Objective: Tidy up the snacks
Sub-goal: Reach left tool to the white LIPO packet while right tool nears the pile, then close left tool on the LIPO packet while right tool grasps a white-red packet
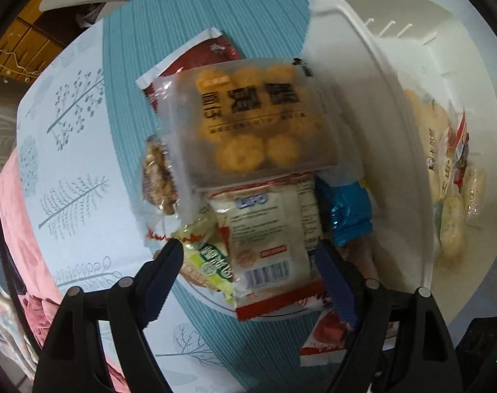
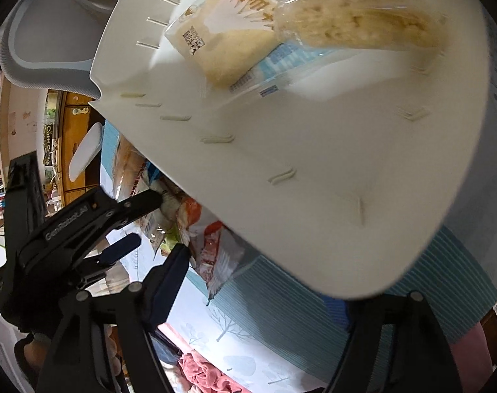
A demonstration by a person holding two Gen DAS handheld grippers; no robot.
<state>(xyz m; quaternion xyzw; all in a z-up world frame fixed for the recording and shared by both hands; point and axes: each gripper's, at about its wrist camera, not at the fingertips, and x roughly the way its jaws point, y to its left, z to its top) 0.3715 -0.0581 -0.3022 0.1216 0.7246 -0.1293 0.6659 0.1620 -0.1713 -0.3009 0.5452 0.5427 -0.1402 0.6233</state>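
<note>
A heap of snack packets lies on a plate [image 1: 201, 290]. On top is a clear packet of orange biscuits [image 1: 248, 118]. Below it lie a white and red packet [image 1: 268, 239], a blue packet [image 1: 346, 213] and a green packet [image 1: 212, 262]. My left gripper [image 1: 248, 252] points down over the heap, open, with the white and red packet between its fingers. A white basket [image 2: 313, 163] holds a pale packet [image 2: 222, 49] and a clear-wrapped cake [image 2: 363, 23]. My right gripper [image 2: 264, 275] is open at the basket's near corner, and that corner hides its right fingertip.
A teal placemat [image 1: 133, 98] lies on a tree-print tablecloth [image 1: 68, 131] under the plate and the basket [image 1: 363, 65]. The left gripper [image 2: 147, 222] shows left of the basket. A grey chair [image 2: 52, 39] stands behind. Pink cloth [image 1: 16, 213] hangs at the table's edge.
</note>
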